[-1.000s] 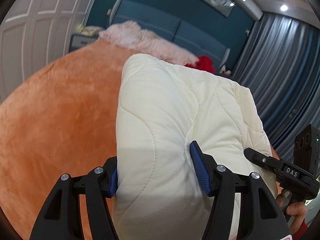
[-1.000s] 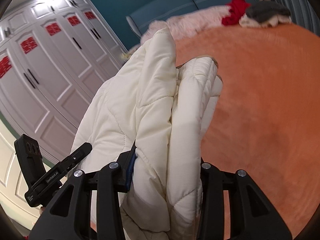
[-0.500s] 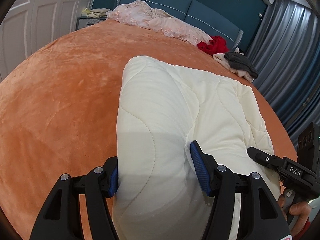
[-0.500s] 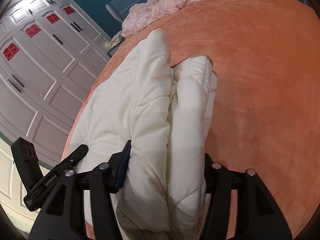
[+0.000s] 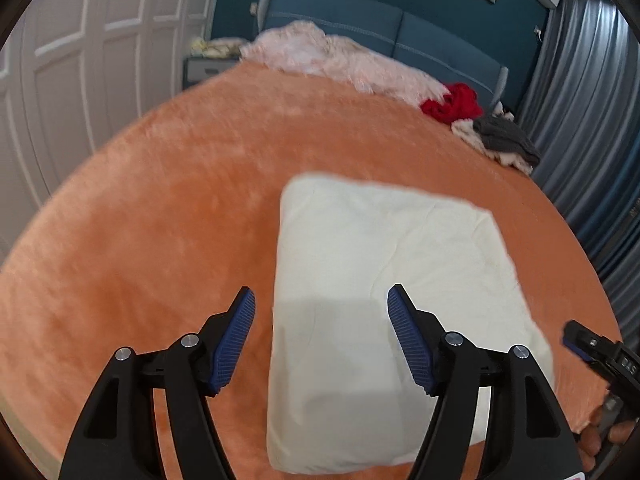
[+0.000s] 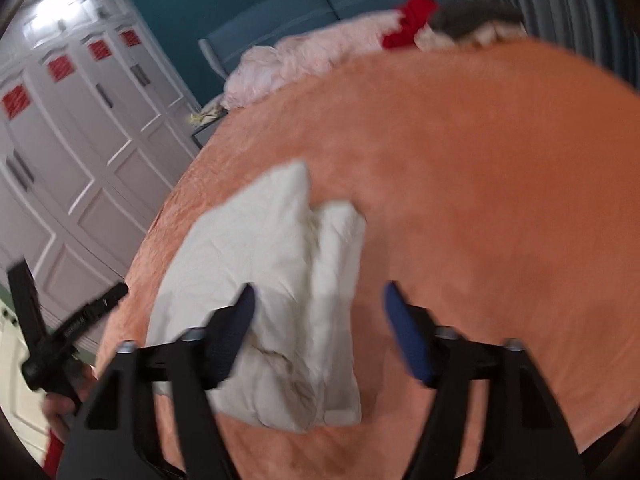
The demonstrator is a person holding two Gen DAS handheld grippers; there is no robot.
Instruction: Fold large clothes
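A cream quilted garment [image 5: 384, 300] lies folded into a thick rectangle on the orange bed cover [image 5: 160, 216]. It also shows in the right wrist view [image 6: 276, 292], with its stacked layers facing me. My left gripper [image 5: 320, 316] is open and empty, raised above the bundle's near left edge. My right gripper [image 6: 316, 312] is open and empty above the bundle's near right side. Each gripper shows at the edge of the other's view: the right one [image 5: 592, 352] and the left one [image 6: 68, 328].
A pink blanket [image 5: 340, 60], a red garment [image 5: 452, 104] and grey and cream clothes [image 5: 500, 140] lie at the bed's far end by the blue headboard [image 5: 384, 28]. White wardrobe doors [image 6: 72, 140] stand left, grey curtains [image 5: 592, 120] right. The bed edge is near.
Both grippers have opened and let go of the cream garment. They have pulled back and up, and the bundle now lies flat on the bed.
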